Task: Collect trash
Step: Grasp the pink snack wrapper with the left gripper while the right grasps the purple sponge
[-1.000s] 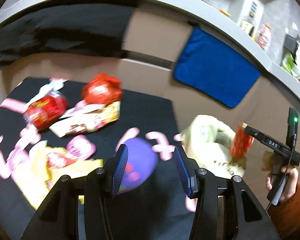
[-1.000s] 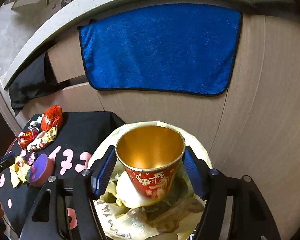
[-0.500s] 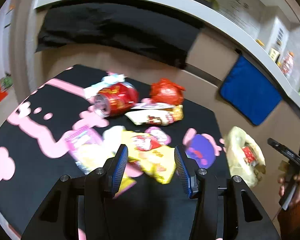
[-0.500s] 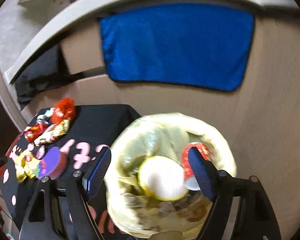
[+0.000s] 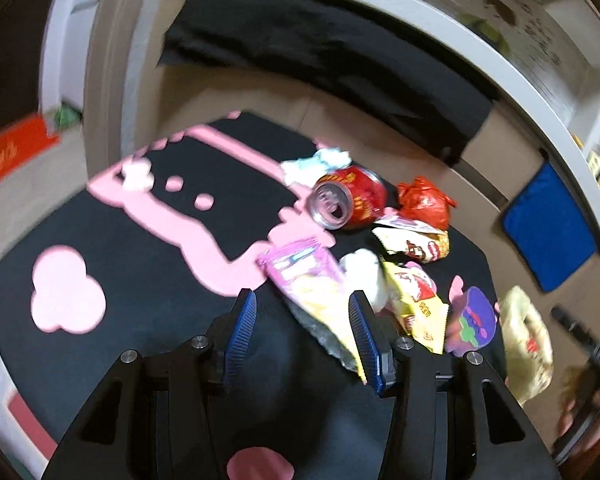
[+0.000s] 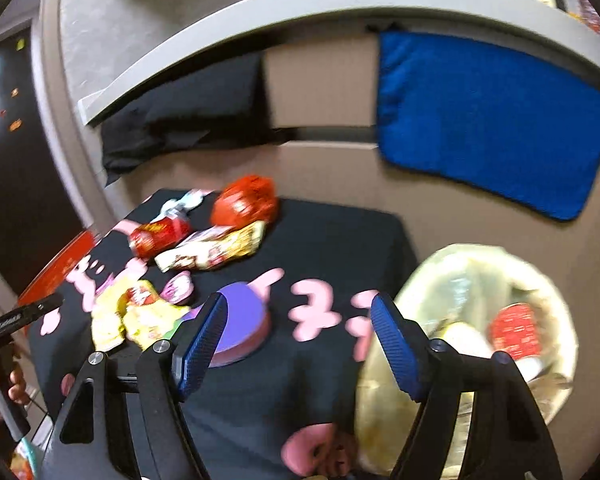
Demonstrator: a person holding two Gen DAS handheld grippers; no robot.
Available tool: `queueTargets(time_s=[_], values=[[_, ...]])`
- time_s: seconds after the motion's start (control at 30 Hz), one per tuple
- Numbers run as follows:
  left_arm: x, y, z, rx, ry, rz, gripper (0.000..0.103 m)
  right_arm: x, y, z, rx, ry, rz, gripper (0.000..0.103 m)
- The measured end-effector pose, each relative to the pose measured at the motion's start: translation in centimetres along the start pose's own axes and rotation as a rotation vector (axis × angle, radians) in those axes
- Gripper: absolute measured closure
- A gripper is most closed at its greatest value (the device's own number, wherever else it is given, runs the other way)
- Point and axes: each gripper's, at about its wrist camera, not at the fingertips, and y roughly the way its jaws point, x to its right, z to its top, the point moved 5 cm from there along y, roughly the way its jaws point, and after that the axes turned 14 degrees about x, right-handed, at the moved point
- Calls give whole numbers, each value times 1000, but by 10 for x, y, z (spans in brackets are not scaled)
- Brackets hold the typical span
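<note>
Left gripper point(image 5: 302, 334): fingers spread apart, holding nothing, hovering over the black cloth point(image 5: 148, 248) with pink figures; its right finger sits over the lower tip of the pink-and-yellow snack bag point(image 5: 312, 292).
Right gripper point(image 6: 296, 346): fingers wide apart and empty, above the cloth's near edge, between the purple round container point(image 6: 242, 326) and the trash bag point(image 6: 472, 344).
Trash bag: yellowish, open, just off the cloth's right edge; a red paper cup point(image 6: 514, 330) lies inside, with a pale round item that looks like a lid, though blur hides detail.
Loose trash: clustered toward the cloth's far right corner — red can point(image 5: 350, 202) on its side, crumpled red wrapper point(image 5: 424, 202) beside it, long snack packet point(image 5: 414, 242) in front, yellow wrapper point(image 5: 416, 304) nearer.
White tissue point(image 5: 316, 164): touching the can's far side.
Blue towel point(image 6: 488, 120): hanging on the panel behind the bag.
</note>
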Motion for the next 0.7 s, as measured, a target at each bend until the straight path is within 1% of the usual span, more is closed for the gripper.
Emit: queueTargets(time_s=[0.07,0.1,0.23,0.33,0.43,0.47,0.53,0.57,0.6,0.67,0.7], values=[[-4,7,-4,-31,-64,-18,54,-12,5,-9,-16,-19,12,31],[-3,11,-6,-43,-79,-24,54,-16,7,-13,-25,-28,16,31],[8,32,-17,-85,-81,5,54,-28,11,-31,-69,-39,46,32],[9,50,-24,-112,-106,75,54,-28,10,-39,-90,-26,64,32],[9,62,-31,-129,-134,132,55,-27,4,-42,-84,-48,48,32],[10,62,-30,-107,-130,149,56,-25,3,-43,-81,-56,41,32],[14,65,-31,-98,-118,190,58,-21,2,-46,-84,-64,31,32],[15,66,-31,-98,-111,188,71,-20,2,-47,-90,-60,32,32],[18,69,-33,-116,-102,175,83,-18,3,-48,-97,-53,34,32],[21,71,-35,-135,-85,148,88,-15,5,-51,-110,-26,47,32],[24,69,-35,-130,-67,140,94,-14,7,-53,-114,-12,55,32]])
